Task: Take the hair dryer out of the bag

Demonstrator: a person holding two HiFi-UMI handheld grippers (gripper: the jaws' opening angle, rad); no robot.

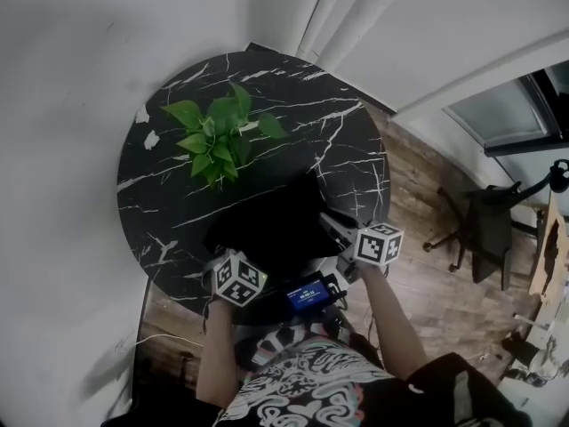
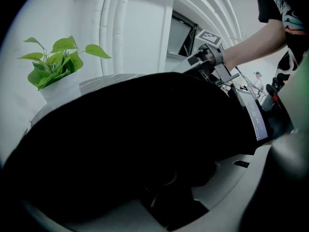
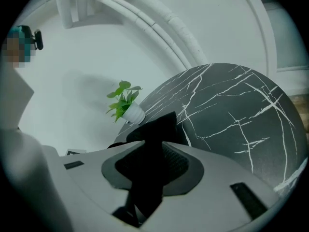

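Observation:
A black bag (image 1: 267, 221) lies on the near part of the round black marble table (image 1: 347, 140). The hair dryer is not visible in any view. My left gripper (image 1: 233, 256) is at the bag's near left edge; in the left gripper view the bag's dark fabric (image 2: 135, 129) fills the frame and runs down between the jaws (image 2: 169, 197), which are shut on it. My right gripper (image 1: 331, 227) is at the bag's right side. In the right gripper view its jaws (image 3: 149, 168) pinch a fold of the bag (image 3: 159, 127).
A small green plant (image 1: 218, 132) in a white pot stands on the table beyond the bag. A device with a blue screen (image 1: 309, 296) hangs at the person's chest. A black chair (image 1: 484, 225) stands on the wooden floor to the right. White walls curve behind the table.

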